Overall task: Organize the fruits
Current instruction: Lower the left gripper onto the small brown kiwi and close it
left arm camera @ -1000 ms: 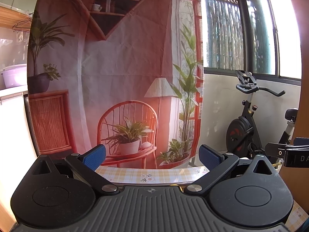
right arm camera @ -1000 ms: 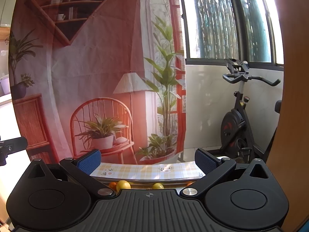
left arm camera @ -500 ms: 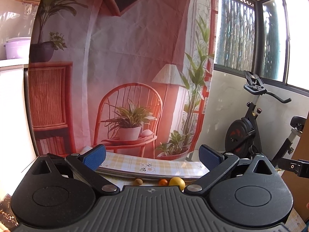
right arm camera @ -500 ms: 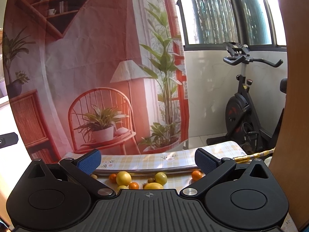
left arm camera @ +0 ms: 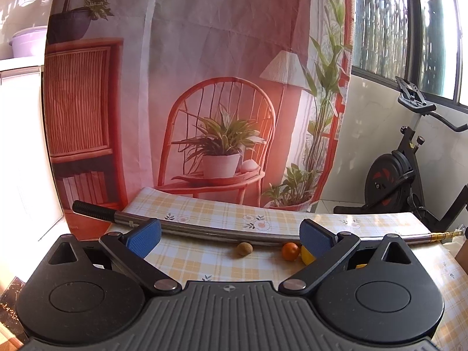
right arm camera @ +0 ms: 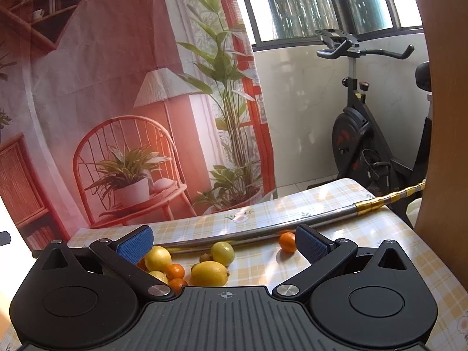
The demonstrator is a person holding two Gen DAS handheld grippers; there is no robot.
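Legible text: none for you to log. Gripper housings, checked tablecloth (left arm camera: 204, 260), printed backdrop (left arm camera: 204, 58), exercise bike (right arm camera: 368, 134) carry no readable lettering, brand or number.

I am working in a home: a black exercise bike (right arm camera: 377, 134) is standing by the barred window (right arm camera: 318, 3), a printed fabric backdrop (left arm camera: 204, 87) is hanging behind my table with its yellow checked floral oilcloth (left arm camera: 204, 213).
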